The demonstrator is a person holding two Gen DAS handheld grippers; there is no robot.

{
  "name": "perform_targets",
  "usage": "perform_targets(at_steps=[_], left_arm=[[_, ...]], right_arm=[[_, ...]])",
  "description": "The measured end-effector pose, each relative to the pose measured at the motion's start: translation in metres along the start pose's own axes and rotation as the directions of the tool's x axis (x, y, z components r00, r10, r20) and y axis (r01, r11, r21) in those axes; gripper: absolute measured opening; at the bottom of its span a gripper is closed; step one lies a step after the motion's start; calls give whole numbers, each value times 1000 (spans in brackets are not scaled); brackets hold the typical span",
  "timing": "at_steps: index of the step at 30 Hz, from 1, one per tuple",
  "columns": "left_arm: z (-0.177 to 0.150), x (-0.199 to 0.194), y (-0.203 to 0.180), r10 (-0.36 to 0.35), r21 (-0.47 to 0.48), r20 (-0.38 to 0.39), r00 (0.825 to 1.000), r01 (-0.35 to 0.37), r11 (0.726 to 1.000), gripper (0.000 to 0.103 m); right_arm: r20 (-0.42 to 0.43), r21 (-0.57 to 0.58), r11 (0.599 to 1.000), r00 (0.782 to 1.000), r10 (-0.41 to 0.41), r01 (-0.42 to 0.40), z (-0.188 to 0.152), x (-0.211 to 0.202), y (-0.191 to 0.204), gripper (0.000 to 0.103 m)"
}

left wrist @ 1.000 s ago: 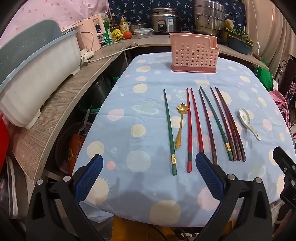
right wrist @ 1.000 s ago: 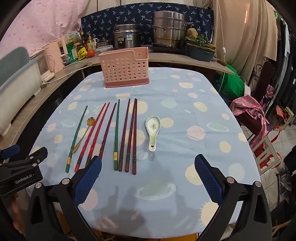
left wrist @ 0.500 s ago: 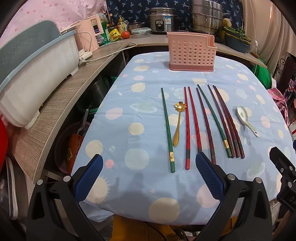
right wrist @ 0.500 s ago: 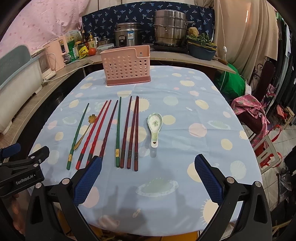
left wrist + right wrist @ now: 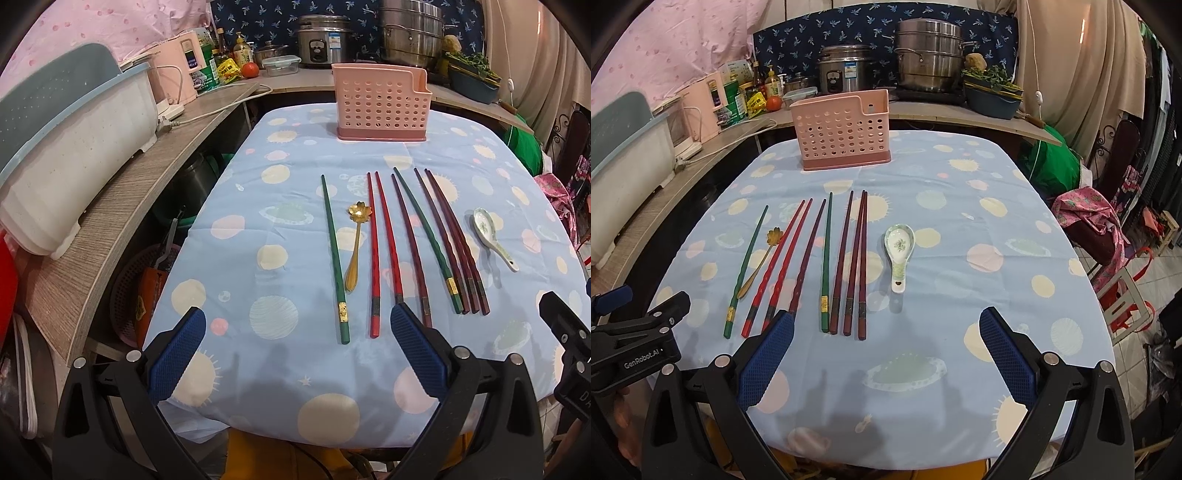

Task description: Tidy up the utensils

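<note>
Pink holder: stands at the far end of the table, on the blue spotted cloth.
Chopsticks: green, red and dark ones lie side by side in a row on the cloth.
Gold spoon: lies between the first green stick and the red ones.
White spoon: lies just right of the row.
Left gripper: jaws wide apart, holding nothing, above the near edge.
Right gripper: jaws wide apart too, holding nothing.

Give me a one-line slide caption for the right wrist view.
Open right gripper above chopsticks, a gold spoon and a ceramic spoon lying before the pink utensil holder.
</note>
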State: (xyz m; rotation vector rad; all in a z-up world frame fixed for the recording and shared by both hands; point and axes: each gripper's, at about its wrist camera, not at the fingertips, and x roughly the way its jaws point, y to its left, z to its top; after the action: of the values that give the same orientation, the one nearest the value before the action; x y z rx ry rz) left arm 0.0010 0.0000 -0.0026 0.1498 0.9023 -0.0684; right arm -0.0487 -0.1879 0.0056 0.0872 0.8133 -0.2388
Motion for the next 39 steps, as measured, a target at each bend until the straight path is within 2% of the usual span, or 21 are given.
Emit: perform_targets(at_steps=[39], left_arm=[[-4,0,-2,-2,5,-4,1000,2,1000,96]], right_arm=[[5,1,1000,1000,-3,3,-2,-3,1,96]])
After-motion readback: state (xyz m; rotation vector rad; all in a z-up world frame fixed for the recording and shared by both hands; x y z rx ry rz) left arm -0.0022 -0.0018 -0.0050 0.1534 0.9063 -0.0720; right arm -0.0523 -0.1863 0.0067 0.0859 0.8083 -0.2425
